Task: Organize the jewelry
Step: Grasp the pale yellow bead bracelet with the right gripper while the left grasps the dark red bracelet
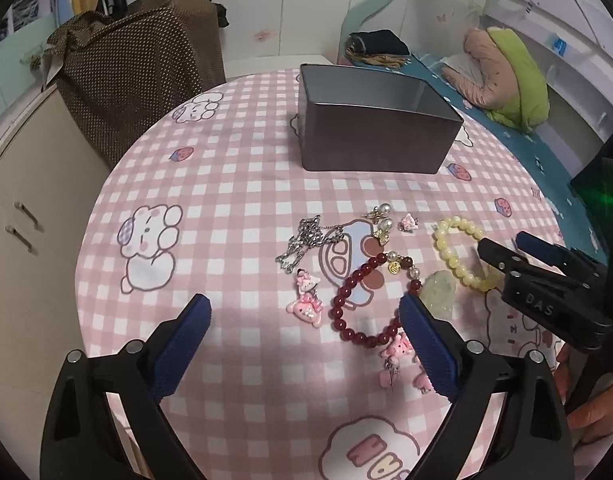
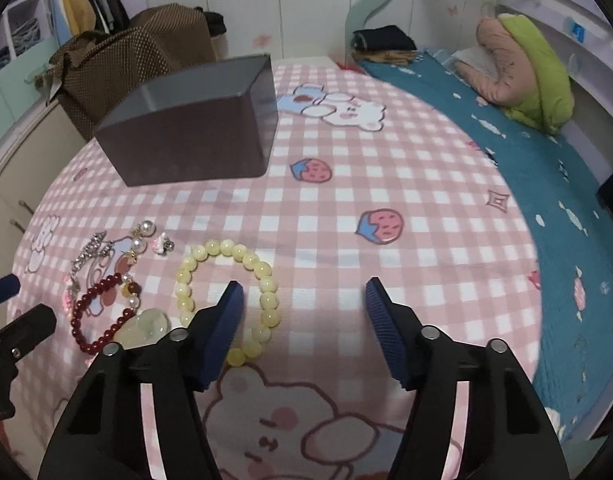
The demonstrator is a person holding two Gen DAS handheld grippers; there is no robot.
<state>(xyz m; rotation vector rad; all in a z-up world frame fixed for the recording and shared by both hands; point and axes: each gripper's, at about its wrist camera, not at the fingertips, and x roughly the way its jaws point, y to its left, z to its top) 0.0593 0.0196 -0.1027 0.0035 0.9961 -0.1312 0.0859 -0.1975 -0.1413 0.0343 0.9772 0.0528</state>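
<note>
A bedroom setting: a round table under a pink-and-white checked cloth (image 1: 242,184) printed with cartoon bears and strawberries, a bed with a teal cover (image 2: 506,168) just behind it.

Landmark: the dark rectangular tin box (image 1: 370,120), open-topped, standing on the far part of the cloth. All jewelry lies on the cloth on the near side of this box, well apart from it.

- Silver chain (image 1: 306,240): bunched, nearest the box on its left-hand side.
- Pearl earrings with gold fittings (image 1: 382,220): just right of the chain.
- Small pink stud charm (image 1: 409,223): beside the earrings.
- Pale yellow bead bracelet (image 2: 230,292): a closed ring of round, glossy beads, lying flat.
- Dark red bead bracelet (image 1: 366,300): a ring of garnet-coloured beads with several pearls and a gold disc charm, flat, nearer than the chain.
- Pale green translucent pendant (image 1: 440,292): between the two bracelets, touching the red one.
- Pink cartoon charms (image 1: 306,300): left of the red bracelet; more pink pieces (image 1: 394,356) at its near edge.

Left gripper (image 1: 304,322): jaws spread wide, nothing between the pads; its right finger stands over the near rim of the red bracelet.

Right gripper (image 2: 304,300): jaws apart, partly spread, gripping nothing; its left finger stands inside the yellow bracelet's ring, with the ring's right-hand beads between the jaws. Contact with the beads cannot be determined.
</note>
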